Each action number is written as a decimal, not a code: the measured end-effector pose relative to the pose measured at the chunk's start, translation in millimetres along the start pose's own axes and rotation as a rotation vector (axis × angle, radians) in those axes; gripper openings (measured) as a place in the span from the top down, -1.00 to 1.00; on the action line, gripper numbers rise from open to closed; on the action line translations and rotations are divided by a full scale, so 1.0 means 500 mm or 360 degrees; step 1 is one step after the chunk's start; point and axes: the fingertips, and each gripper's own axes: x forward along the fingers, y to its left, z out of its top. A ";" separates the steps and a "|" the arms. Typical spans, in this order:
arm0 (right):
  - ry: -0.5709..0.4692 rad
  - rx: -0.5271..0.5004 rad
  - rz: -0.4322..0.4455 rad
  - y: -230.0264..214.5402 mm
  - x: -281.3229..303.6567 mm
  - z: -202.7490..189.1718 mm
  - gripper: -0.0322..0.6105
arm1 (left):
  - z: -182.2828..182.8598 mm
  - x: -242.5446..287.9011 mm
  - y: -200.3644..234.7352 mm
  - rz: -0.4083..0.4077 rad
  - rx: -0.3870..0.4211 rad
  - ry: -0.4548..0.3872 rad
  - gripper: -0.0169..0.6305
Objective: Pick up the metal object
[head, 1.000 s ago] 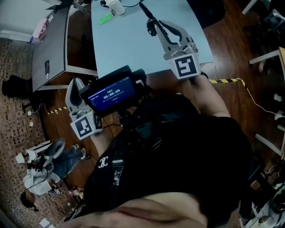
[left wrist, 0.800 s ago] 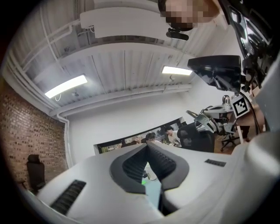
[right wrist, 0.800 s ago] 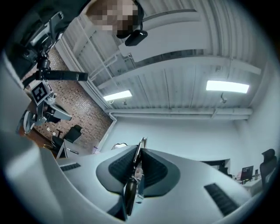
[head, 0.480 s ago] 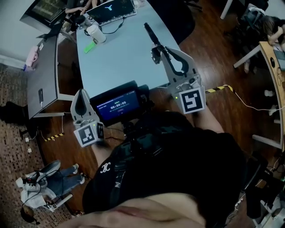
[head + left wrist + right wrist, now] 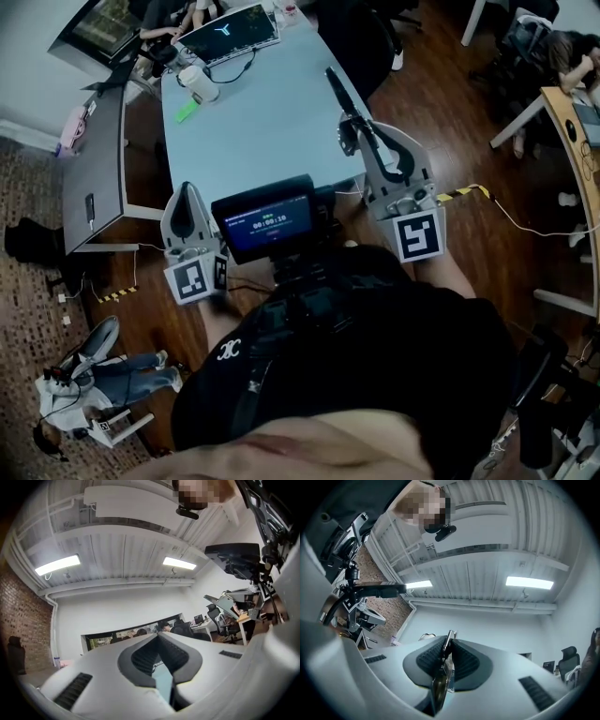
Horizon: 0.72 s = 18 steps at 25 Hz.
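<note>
The metal object (image 5: 336, 89) is a long, thin, dark bar. It juts from the tips of my right gripper (image 5: 348, 127) over the near right part of the light-blue table (image 5: 253, 122). In the right gripper view the jaws are shut on this metal object (image 5: 440, 681), which stands on edge between the ribbed pads (image 5: 464, 660) and reaches past the tips of the right gripper (image 5: 449, 637). My left gripper (image 5: 185, 190) hangs off the table's near left corner. In its own view the left gripper (image 5: 157, 637) is shut with nothing between its tips.
A white cup (image 5: 199, 84), a green item (image 5: 187, 110) and a laptop (image 5: 230, 28) lie at the table's far end, where people sit. A grey desk (image 5: 94, 159) stands to the left. A small screen (image 5: 267, 220) sits between my grippers. Yellow-black tape (image 5: 464, 194) marks the wooden floor.
The left gripper has come up from beside the person's hip to the table's near left corner. The right gripper keeps its hold on the metal object and points along the table.
</note>
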 end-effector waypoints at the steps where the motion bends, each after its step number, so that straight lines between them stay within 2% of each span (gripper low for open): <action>1: 0.0002 -0.0005 -0.0002 0.005 -0.008 0.006 0.87 | 0.002 -0.002 0.004 -0.0005 0.0001 -0.0017 0.92; 5: -0.0010 -0.0007 -0.0022 0.022 -0.044 0.039 0.87 | 0.016 -0.028 0.006 -0.0034 0.0035 -0.0077 0.92; 9: -0.0017 -0.0007 -0.0030 0.079 -0.093 0.078 0.87 | 0.022 -0.109 0.009 -0.0062 0.0022 -0.0092 0.92; 18: 0.0015 0.0065 -0.0075 0.331 -0.272 0.211 0.87 | -0.010 -0.453 0.092 -0.0046 -0.0007 -0.0049 0.92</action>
